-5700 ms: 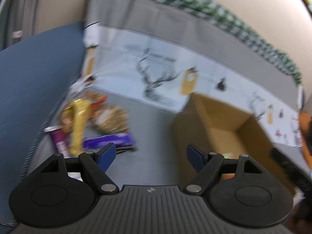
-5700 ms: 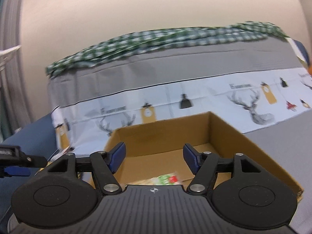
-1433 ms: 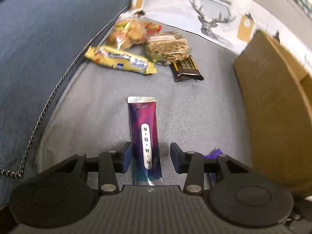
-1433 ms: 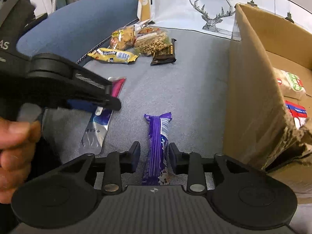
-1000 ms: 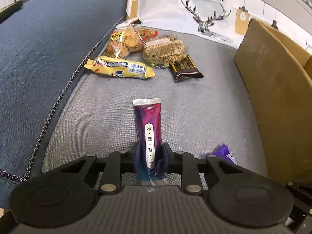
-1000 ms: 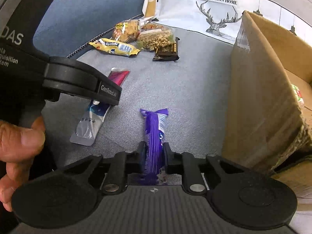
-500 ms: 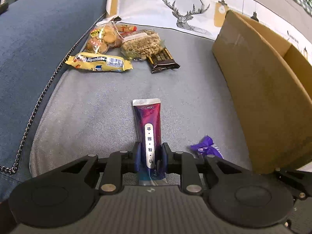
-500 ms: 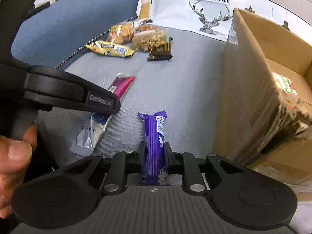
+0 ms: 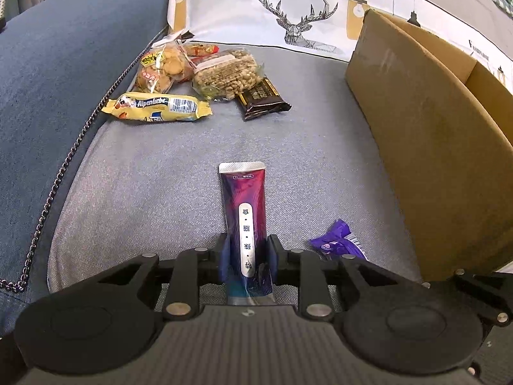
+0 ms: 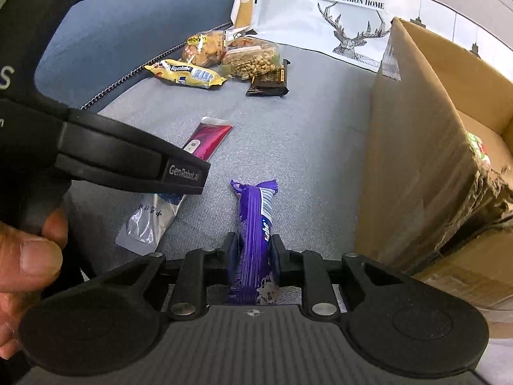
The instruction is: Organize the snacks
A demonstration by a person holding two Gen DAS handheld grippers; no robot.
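Note:
My left gripper [image 9: 247, 253] is shut on the near end of a magenta-and-purple pouch [image 9: 245, 199], which points away from me over the grey cushion. In the right wrist view the same pouch [image 10: 208, 138] shows under the left gripper's black body [image 10: 128, 163]. My right gripper [image 10: 255, 250] has its jaws closing tight on a purple snack bar [image 10: 256, 211], and both pads press its sides. The bar's far tip [image 9: 333, 240] shows in the left wrist view. An open cardboard box [image 10: 410, 144] stands just right of both.
At the cushion's far left lie a yellow Alpenliebe pack [image 9: 157, 107], a cookie bag [image 9: 163, 67], a nut-brittle pack [image 9: 227, 73] and a dark brown bar [image 9: 261, 98]. A blue sofa arm [image 9: 64, 64] rises at left. A person's hand [image 10: 29, 256] holds the left gripper.
Both grippers stood open around their snacks, then shut on them about a second ago. Since then the grip holds and the views have shifted only slightly.

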